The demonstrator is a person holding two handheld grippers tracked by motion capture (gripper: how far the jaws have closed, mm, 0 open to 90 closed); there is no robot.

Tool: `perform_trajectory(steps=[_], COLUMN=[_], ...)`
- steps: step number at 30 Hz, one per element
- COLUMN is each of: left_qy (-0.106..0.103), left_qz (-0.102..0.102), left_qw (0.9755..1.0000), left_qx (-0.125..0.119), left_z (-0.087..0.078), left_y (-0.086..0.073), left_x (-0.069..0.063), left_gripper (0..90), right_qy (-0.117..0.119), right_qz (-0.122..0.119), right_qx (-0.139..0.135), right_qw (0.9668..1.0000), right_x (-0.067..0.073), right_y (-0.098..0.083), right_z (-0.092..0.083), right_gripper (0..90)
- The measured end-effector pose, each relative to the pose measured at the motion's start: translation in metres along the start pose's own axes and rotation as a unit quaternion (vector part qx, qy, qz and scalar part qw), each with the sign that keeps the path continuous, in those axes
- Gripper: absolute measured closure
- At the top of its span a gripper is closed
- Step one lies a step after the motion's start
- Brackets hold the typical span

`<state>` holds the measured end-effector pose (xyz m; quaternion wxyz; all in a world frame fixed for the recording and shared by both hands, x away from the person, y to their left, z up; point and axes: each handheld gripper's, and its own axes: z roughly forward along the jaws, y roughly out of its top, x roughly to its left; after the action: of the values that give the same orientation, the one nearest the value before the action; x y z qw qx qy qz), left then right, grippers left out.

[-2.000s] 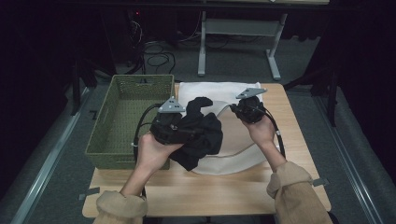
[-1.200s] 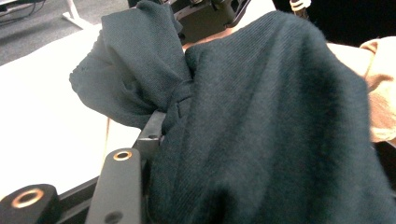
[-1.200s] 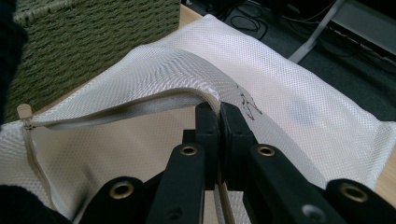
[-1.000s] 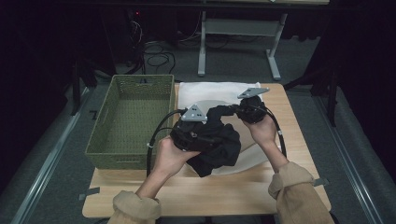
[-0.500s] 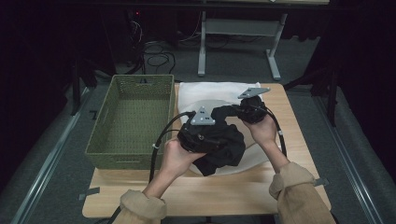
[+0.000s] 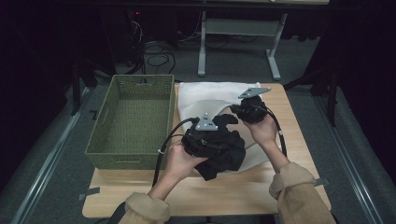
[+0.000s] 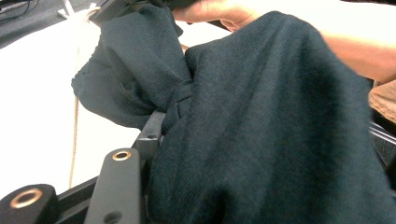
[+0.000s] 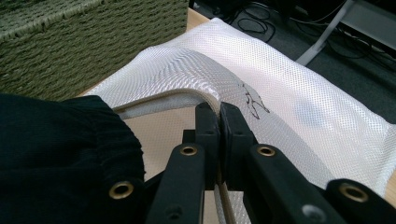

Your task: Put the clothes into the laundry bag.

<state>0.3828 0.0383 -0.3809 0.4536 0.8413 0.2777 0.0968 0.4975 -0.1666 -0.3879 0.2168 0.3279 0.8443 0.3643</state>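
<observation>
Nearest the viewer in the high view, two forearms in tan sleeves reached in from the bottom edge over a light wooden surface [image 6: 140,193].

The left hand [image 6: 180,161] held the left gripper [image 6: 208,135], its cable looping off to the left. A black garment [image 6: 224,149] was bunched around this gripper and hung over the front of the white mesh bag [image 6: 205,95]. In the left gripper view, dark knitted cloth [image 7: 261,130] was gathered between the jaws and draped over them, with one black jaw showing at the lower left. The jaws stood partly apart and pinched a thick fold of the garment.

Just beyond and to the right, the right hand [image 6: 261,130] held the right gripper [image 6: 247,112], which bore a grey three-cornered plate on top. In the right gripper view, its jaws were pressed together on the cream-coloured rim of the bag [image 8: 280,88], holding that edge lifted. A dark sleeve cuff of the garment [image 8: 60,140] lay just beside the jaws, at the mouth of the bag.

The bag lay flat across the middle of the surface and reached to its far edge. To its left, touching or nearly touching it, stood a green woven basket [image 6: 100,140].

Beyond the surface were a grey floor, table legs and loose cables in shadow.
</observation>
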Motion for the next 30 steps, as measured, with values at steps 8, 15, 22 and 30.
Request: perform_trajectory(steps=[8, 15, 22, 30], left_qy=[-0.002, -0.002, -0.001, 0.001], left_qz=[-0.006, -0.007, -0.013, -0.012], left_qw=[0.9999, 0.9998, 0.9996, 0.9993], left_qx=[0.013, 0.021, 0.027, 0.035], left_z=[0.011, 0.017, 0.024, 0.033], left_y=[-0.005, -0.006, -0.006, -0.005], left_x=[0.003, 0.004, 0.008, 0.009], left_gripper=[47.5, 47.5, 47.3, 47.2], right_qy=[0.000, -0.002, 0.000, 0.001], right_qz=[0.000, -0.002, -0.002, -0.002], right_qx=[-0.004, 0.000, -0.001, -0.003], right_qw=[1.0000, 1.0000, 1.0000, 1.0000], right_x=[0.001, 0.001, 0.001, 0.001], right_y=[0.000, -0.001, 0.000, 0.000], right_z=[-0.002, -0.001, -0.001, -0.003], right_gripper=[88.1, 88.1, 88.1, 88.1])
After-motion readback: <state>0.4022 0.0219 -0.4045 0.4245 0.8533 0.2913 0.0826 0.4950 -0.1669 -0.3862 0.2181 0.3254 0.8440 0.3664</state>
